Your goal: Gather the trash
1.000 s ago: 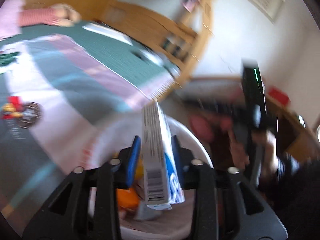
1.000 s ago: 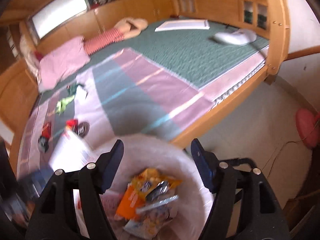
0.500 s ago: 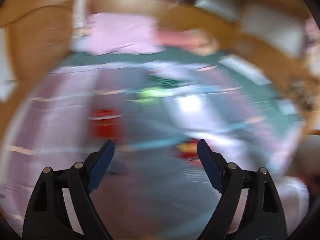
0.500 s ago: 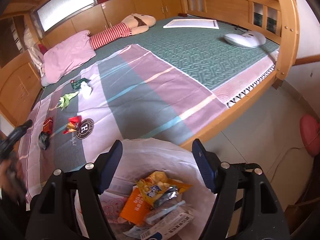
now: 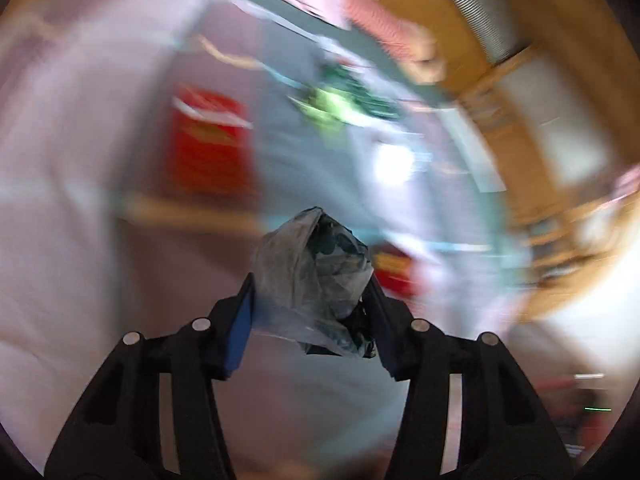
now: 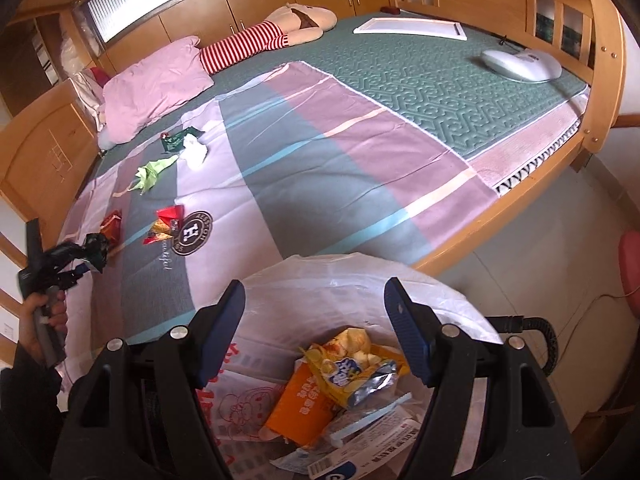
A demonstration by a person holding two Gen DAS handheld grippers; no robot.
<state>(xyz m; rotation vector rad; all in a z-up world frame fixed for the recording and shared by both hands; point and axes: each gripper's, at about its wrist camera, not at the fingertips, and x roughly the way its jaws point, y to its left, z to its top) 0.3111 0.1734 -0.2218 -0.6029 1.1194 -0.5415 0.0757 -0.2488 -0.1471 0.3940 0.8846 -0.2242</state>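
Note:
A crumpled dark plastic bag (image 5: 316, 264) sits between the blue pads of my left gripper (image 5: 311, 280); the jaws are closing and the pads press on it. The right wrist view shows that left gripper (image 6: 80, 264) at the bed's left edge, with the dark bag (image 6: 94, 246) just above the sheet. My right gripper (image 6: 315, 292) hangs open and empty over the white-lined trash bag (image 6: 360, 276), which holds an orange packet (image 6: 304, 404), a yellow snack packet (image 6: 348, 368) and a white box. On the sheet lie a red wrapper (image 6: 113, 227), a red-yellow wrapper (image 6: 166, 224), a green wrapper (image 6: 152, 172) and a white tissue (image 6: 196, 152).
A pink pillow (image 6: 156, 80) and a striped plush toy (image 6: 280, 36) lie at the head of the bed. A white device (image 6: 520, 64) and a flat white board (image 6: 412, 26) rest on the green mattress. The wooden footboard (image 6: 600, 60) stands at the right, with tiled floor (image 6: 540, 260) beyond.
My left gripper let go of the white-and-blue box over the trash bag, swung across to the bed with its jaws wide, and closed on the dark bag. The right gripper shifted slightly.

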